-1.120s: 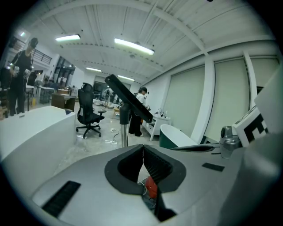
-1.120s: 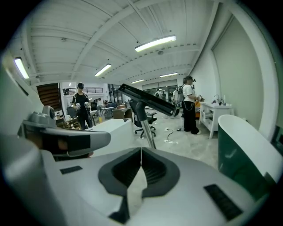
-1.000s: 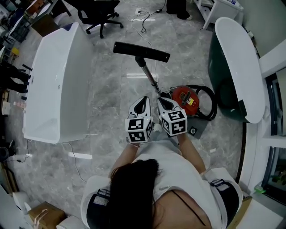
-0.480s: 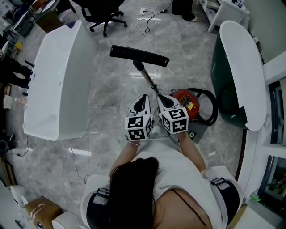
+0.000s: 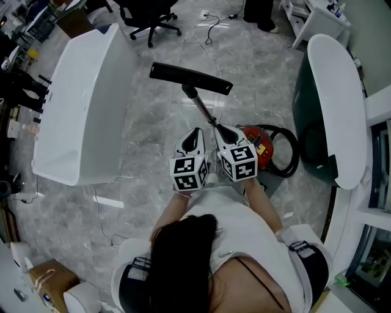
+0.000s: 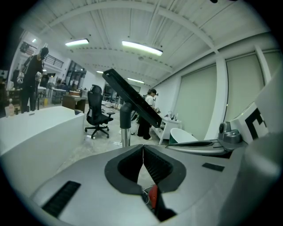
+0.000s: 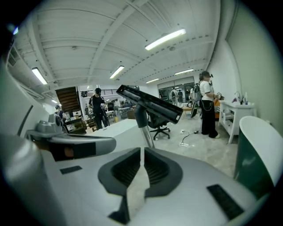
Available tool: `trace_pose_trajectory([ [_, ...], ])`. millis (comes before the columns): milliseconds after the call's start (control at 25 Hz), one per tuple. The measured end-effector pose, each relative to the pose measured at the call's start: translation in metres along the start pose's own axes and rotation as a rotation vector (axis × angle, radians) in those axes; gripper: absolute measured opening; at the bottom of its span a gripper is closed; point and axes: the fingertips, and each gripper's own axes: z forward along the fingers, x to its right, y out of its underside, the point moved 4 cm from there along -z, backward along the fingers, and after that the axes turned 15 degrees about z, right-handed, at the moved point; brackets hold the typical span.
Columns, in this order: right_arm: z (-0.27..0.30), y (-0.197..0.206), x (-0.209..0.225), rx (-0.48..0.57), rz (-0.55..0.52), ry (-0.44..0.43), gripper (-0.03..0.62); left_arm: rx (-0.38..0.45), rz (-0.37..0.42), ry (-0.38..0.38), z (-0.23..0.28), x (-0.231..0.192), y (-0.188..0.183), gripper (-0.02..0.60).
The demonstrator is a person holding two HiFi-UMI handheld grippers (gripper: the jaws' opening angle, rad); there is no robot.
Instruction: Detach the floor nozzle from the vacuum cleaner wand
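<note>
Hovering side by side above the grey floor (image 5: 146,153), the left gripper (image 5: 194,142) and the right gripper (image 5: 223,136) are held just ahead of the person, marker cubes turned upward. On both, the fingers are pressed together with nothing caught between them, and that is read plainly in each gripper view. The floor nozzle (image 5: 190,79), a long black bar, is seen on the floor ahead of the two grippers, joined to the wand (image 5: 203,113). That metal tube runs back from the nozzle's neck toward the gripper tips, and its near end is lost under the right gripper. Just to the right of that gripper, the red vacuum cleaner body (image 5: 261,145) is parked on the floor, ringed by its black hose (image 5: 294,153). A long white worktop (image 5: 79,104) is set off to the left, an oval white worktop (image 5: 336,104) to the right, and an office chair (image 5: 149,18) is glimpsed beyond the nozzle.
</note>
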Motion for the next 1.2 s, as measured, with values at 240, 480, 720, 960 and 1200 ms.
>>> trace_pose_trajectory([
  [240, -0.003, 0.000, 0.005, 0.013, -0.022, -0.005, 0.017, -0.007, -0.009, -0.024, 0.000, 0.003, 0.005, 0.005],
  [480, -0.006, -0.005, 0.011, 0.029, -0.025, 0.004, 0.018, -0.013, -0.013, -0.039, 0.000, 0.003, 0.006, 0.006],
  [720, -0.002, -0.009, 0.011, 0.028, -0.020, -0.004, 0.039, -0.010, -0.008, -0.047, 0.002, -0.004, 0.002, 0.005],
  [960, 0.001, -0.014, 0.011, 0.039, -0.046, -0.015, 0.122, -0.016, -0.012, -0.036, 0.010, -0.004, 0.005, 0.005],
  [1200, 0.008, -0.020, 0.017, 0.042, -0.078, 0.009, 0.161, -0.034, -0.006, -0.024, 0.017, -0.008, 0.011, 0.006],
])
